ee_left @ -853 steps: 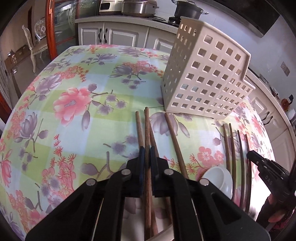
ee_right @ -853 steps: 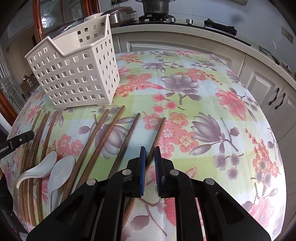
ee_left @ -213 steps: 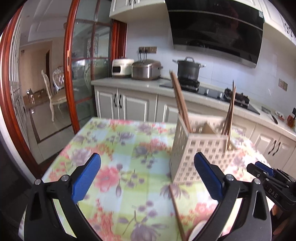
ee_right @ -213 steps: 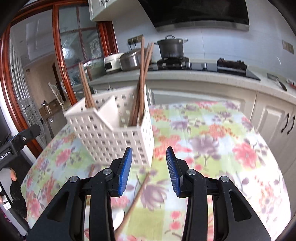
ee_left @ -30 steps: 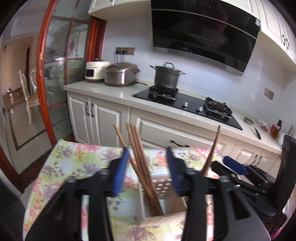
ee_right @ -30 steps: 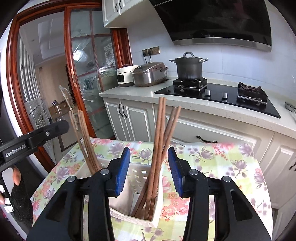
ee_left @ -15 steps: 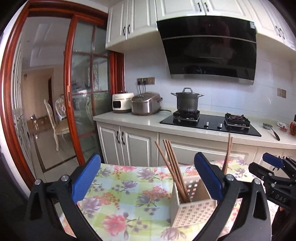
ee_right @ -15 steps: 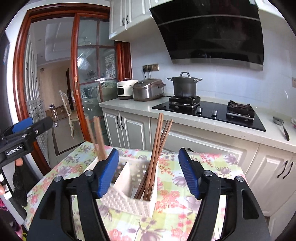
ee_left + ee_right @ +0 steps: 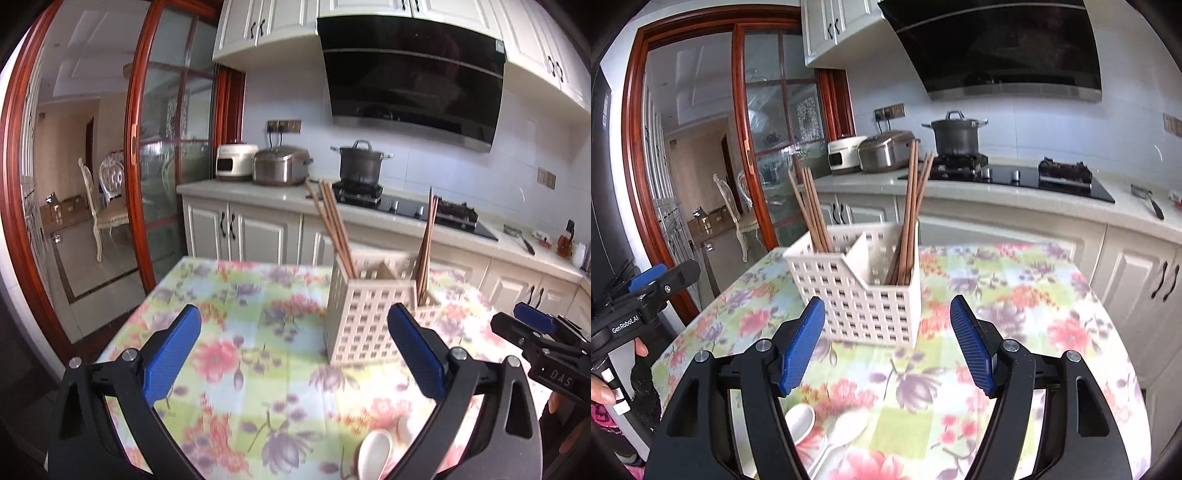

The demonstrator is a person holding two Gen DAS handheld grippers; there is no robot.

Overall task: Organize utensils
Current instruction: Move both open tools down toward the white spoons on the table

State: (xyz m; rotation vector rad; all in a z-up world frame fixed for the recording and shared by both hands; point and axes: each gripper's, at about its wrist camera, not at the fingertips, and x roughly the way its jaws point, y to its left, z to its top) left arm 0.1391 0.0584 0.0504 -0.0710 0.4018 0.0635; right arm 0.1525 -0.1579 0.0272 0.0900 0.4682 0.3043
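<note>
A white perforated utensil basket [image 9: 365, 317] [image 9: 864, 299] stands on the floral tablecloth [image 9: 240, 332]. Brown wooden chopsticks stand in both its compartments, one bunch on the left [image 9: 332, 225] [image 9: 812, 214] and one on the right [image 9: 428, 236] [image 9: 910, 206]. Two white ceramic spoons [image 9: 827, 428] lie on the cloth in front of the basket; one also shows in the left wrist view [image 9: 375, 452]. My left gripper [image 9: 293, 350] is open and empty, short of the basket. My right gripper [image 9: 888, 338] is open and empty, in front of the basket.
Behind the table runs a kitchen counter with white cabinets [image 9: 1126, 266], a hob with a pot [image 9: 360, 162], a rice cooker [image 9: 280, 166] and a range hood [image 9: 410, 81]. A red-framed glass door [image 9: 166, 184] stands at the left.
Both grippers have come lower and closer to the basket since half a second ago. A second ago both were narrower and high over the basket; both are wide open now.
</note>
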